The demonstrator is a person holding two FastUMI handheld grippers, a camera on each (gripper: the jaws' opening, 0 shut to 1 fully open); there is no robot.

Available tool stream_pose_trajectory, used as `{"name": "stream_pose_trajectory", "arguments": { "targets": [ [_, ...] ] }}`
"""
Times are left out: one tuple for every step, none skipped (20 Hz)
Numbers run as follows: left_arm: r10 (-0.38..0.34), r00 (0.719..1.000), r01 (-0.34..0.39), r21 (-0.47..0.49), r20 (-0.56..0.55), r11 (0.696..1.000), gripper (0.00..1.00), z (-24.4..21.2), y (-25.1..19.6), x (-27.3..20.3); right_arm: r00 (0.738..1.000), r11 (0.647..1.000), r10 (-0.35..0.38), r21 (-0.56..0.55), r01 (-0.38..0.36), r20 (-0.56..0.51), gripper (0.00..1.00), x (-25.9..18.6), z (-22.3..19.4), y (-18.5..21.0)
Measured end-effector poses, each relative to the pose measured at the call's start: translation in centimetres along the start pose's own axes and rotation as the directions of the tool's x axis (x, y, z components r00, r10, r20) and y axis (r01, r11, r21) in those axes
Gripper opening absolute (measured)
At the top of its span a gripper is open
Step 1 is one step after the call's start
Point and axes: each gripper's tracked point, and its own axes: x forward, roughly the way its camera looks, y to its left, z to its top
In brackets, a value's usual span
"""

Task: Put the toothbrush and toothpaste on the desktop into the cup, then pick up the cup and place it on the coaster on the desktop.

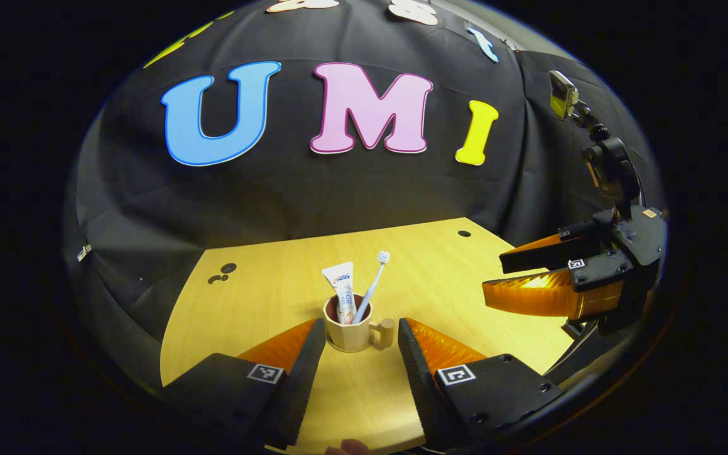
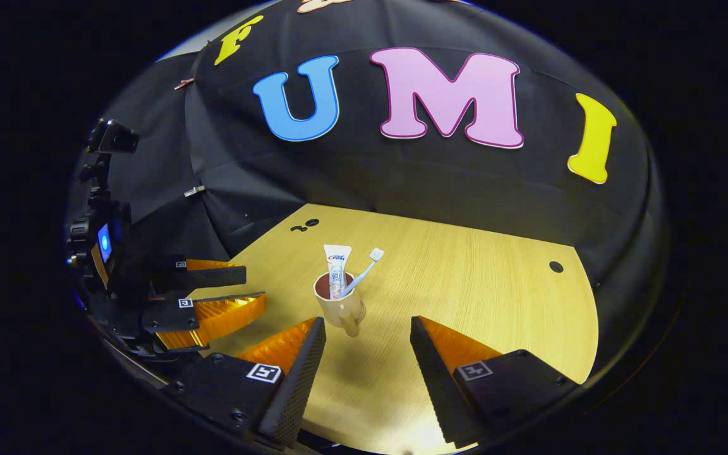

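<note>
my left gripper point(image 1: 360, 354) spread, empty, cup point(image 1: 350, 330) just ahead | my right gripper point(image 2: 364, 354) spread, empty | toothpaste point(image 1: 342, 292) and toothbrush point(image 1: 371, 285) upright in cup on table point(image 1: 263, 303)

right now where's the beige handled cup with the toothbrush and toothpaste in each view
left gripper view: beige handled cup low centre, between that gripper's own fingertips, handle to the right.
right gripper view: cup just left of centre, beyond the fingertips, handle toward the camera.
shared landmark: white toothpaste tube standing in it.
</note>
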Motion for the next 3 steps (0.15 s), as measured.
{"name": "stream_pose_trajectory", "arguments": {
  "targets": [
    [-0.005,1.0,0.005,0.002,-0.006,1.0,0.74,-0.06,-0.21,0.04,1.0,1.0,0.0,0.004,0.0,0.001,0.85,-0.11,-0.15,-0.17],
    [-0.005,1.0,0.005,0.005,-0.007,1.0,0.74,0.08,-0.41,0.03,1.0,1.0,-0.002,0.012,0.002,0.002,0.85,-0.29,-0.36,-0.32],
    [-0.001,1.0,0.001,0.008,-0.003,1.0,0.74,0.17,-0.49,0.08,1.0,1.0,-0.003,0.019,0.003,0.004,0.86,-0.4,-0.52,-0.52]
  ]
}}
